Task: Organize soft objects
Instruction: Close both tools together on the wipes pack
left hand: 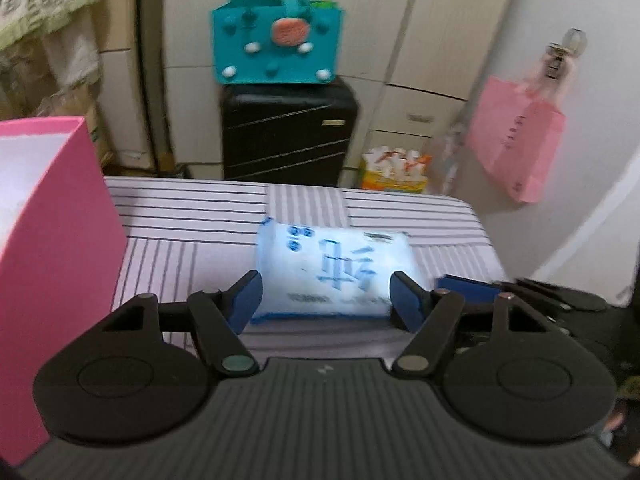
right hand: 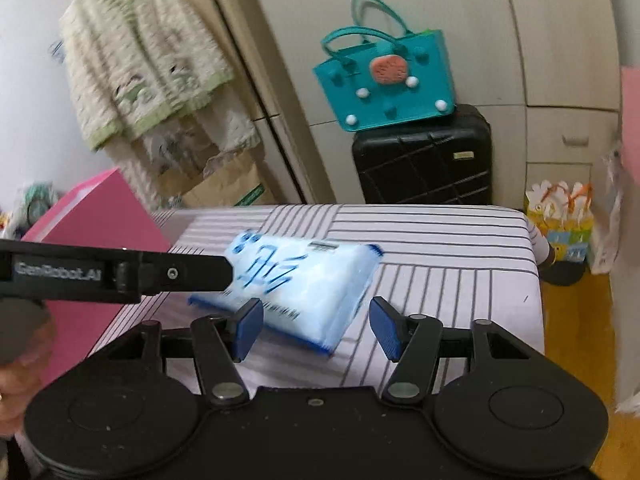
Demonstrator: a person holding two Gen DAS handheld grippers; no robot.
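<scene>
Lying ungrasped on the striped surface (left hand: 180, 216), the tissue pack (left hand: 334, 272) awaits both gaping grippers, left (left hand: 326, 300) and right (right hand: 316, 324), with the pink box (left hand: 52, 216) at nine o'clock.

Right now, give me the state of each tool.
Left tool: open, either side of the white and blue soft pack, not gripping.
Right tool: open, empty.

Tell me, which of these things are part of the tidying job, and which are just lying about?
Part of the job:
- white-and-blue soft pack on the striped surface
- pink box
- left gripper, right gripper

Just lying about:
- teal handbag
- black suitcase
- pink paper bag
- hanging towel
</scene>
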